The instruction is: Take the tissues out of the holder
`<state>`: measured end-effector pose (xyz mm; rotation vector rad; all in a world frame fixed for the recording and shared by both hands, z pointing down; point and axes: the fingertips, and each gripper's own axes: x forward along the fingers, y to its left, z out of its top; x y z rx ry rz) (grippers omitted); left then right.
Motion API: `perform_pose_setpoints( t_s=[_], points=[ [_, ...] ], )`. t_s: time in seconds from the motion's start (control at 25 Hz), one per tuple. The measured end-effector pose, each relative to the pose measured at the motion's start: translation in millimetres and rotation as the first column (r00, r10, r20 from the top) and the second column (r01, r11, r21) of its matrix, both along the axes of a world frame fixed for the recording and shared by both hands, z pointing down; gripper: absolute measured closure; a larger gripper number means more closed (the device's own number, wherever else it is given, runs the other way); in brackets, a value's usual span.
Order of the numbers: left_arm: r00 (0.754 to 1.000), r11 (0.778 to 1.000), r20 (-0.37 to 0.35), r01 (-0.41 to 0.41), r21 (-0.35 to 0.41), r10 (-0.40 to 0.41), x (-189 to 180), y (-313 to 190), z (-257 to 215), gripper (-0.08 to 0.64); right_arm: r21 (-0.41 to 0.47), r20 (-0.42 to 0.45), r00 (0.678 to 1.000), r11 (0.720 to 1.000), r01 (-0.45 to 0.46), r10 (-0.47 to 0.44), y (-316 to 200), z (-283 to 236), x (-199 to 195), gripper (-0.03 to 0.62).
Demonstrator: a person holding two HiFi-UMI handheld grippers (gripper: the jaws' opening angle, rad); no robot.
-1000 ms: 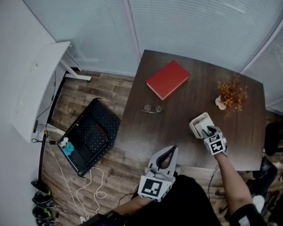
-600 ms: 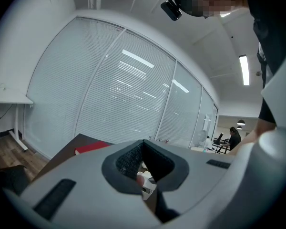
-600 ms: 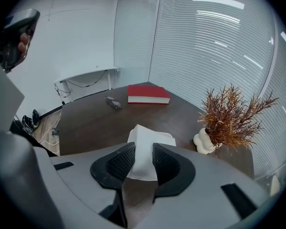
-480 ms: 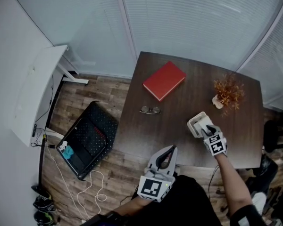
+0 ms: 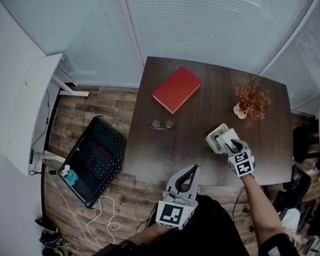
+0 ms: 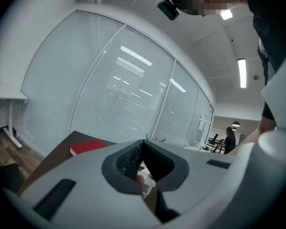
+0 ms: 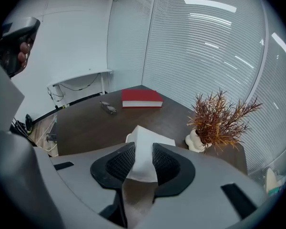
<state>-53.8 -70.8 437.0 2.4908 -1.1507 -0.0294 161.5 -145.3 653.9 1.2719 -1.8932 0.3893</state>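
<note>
A white tissue holder (image 5: 214,142) stands near the front right of the dark table (image 5: 165,153). My right gripper (image 5: 233,144) is right over it, shut on the white tissues (image 5: 228,137) that stick up out of it. In the right gripper view the tissues (image 7: 145,144) are pinched between the black pads of my right gripper (image 7: 143,163), with the holder's rim (image 7: 129,138) just beyond. My left gripper (image 5: 185,176) is held close to the body off the table's front edge, pointing at the table. Its jaws (image 6: 142,163) are together with nothing in them.
A red book (image 5: 176,88) lies at the back left of the table and a pair of glasses (image 5: 162,125) in front of it. A dried orange plant in a white vase (image 5: 248,100) stands behind the holder. A black chair (image 5: 93,156) and a white desk (image 5: 29,105) are at the left.
The head view has swung so the table sits further left in the frame. My right gripper stays on the tissues at the holder. The left gripper has not moved.
</note>
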Motion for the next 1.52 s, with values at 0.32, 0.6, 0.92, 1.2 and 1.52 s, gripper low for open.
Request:
perform_pose_setpoints(
  t_s=[0.32, 0.6, 0.92, 1.2, 1.52],
  points=[
    [0.999, 0.999, -0.015, -0.040, 0.016, 0.041, 8.1, -6.7, 6.1, 0.565, 0.020, -0.019, 0.999, 0.999, -0.049, 0.050, 10.5, -11.9, 15.1, 0.465],
    [0.998, 0.997, 0.005, -0.059, 0.041, 0.059, 47.6, -4.5, 1.1, 0.565, 0.034, 0.028, 0.997, 0.996, -0.078, 0.077, 31.6, -15.2, 40.9, 0.465],
    [0.999, 0.998, 0.022, -0.032, 0.054, 0.031, 112.0, 5.1, -4.6, 0.565, 0.015, 0.078, 0.996, 0.999, -0.049, 0.048, 52.1, -0.8, 82.0, 0.469],
    [0.999, 0.998, 0.029, -0.022, 0.056, 0.020, 161.4, 9.2, -1.9, 0.565, 0.009, 0.067, 0.998, 1.000, -0.021, 0.021, 59.3, 9.9, 127.3, 0.469],
    [0.999, 0.998, 0.034, -0.024, 0.064, 0.022, 218.7, 9.2, 3.9, 0.565, -0.020, 0.065, 0.997, 0.999, -0.041, 0.042, 60.3, 32.8, 187.2, 0.469]
  ],
)
